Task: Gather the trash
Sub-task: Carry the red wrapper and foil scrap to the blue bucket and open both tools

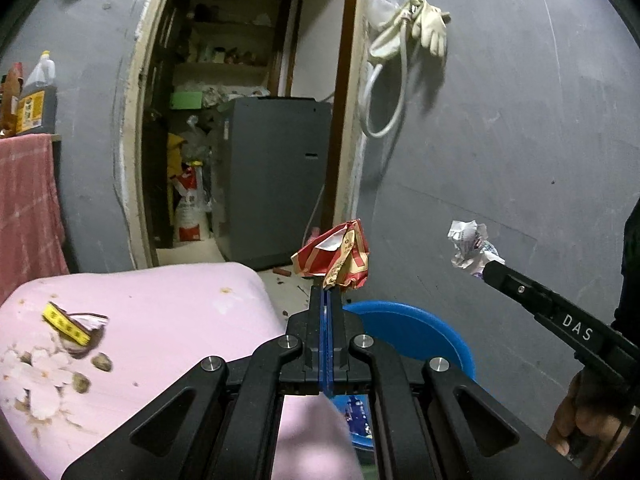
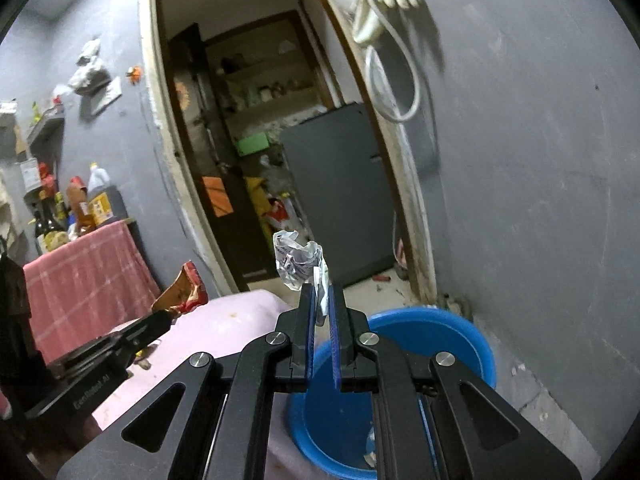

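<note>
My left gripper is shut on a crumpled red and gold wrapper and holds it in the air above the near rim of a blue bin. My right gripper is shut on a crumpled white wrapper and holds it above the blue bin. The right gripper with its white wrapper shows at the right of the left wrist view. The left gripper with the red wrapper shows at the left of the right wrist view.
A pink flowered tablecloth carries a yellow and brown scrap and nut shells. A doorway opens to a cluttered room with a grey appliance. Bottles stand on a red-cloth shelf. Gloves hang on the grey wall.
</note>
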Demonstrator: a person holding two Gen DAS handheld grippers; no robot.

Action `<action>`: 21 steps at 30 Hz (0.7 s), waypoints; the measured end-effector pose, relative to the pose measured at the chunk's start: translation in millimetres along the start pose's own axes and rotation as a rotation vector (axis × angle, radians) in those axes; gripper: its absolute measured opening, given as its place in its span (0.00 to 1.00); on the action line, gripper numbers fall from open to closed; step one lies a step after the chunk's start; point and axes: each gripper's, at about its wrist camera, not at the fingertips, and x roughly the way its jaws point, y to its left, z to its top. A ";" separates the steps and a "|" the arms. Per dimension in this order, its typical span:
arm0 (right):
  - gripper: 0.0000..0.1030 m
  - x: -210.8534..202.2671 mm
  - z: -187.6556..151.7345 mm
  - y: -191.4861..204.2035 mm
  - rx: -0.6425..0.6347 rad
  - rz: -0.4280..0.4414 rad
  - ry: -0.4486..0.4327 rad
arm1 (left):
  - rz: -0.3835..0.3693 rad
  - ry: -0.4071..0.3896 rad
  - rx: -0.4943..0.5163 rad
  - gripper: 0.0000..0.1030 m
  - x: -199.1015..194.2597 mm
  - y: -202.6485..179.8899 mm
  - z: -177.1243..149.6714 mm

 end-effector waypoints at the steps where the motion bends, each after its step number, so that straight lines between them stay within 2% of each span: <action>1: 0.05 1.7 -0.8 -3.8 0.011 -0.006 0.014 | -0.005 0.010 0.002 0.00 3.8 -2.6 -1.2; 8: 0.05 16.7 -9.3 -27.1 0.104 -0.014 0.122 | -0.026 0.091 0.004 0.00 26.6 -10.5 -12.1; 15: 0.06 21.5 -12.7 -30.9 0.107 -0.040 0.163 | -0.033 0.187 -0.016 0.00 46.6 -11.1 -23.8; 21: 0.06 26.6 -15.3 -34.1 0.119 -0.049 0.195 | -0.043 0.235 -0.010 0.00 56.3 -14.7 -30.3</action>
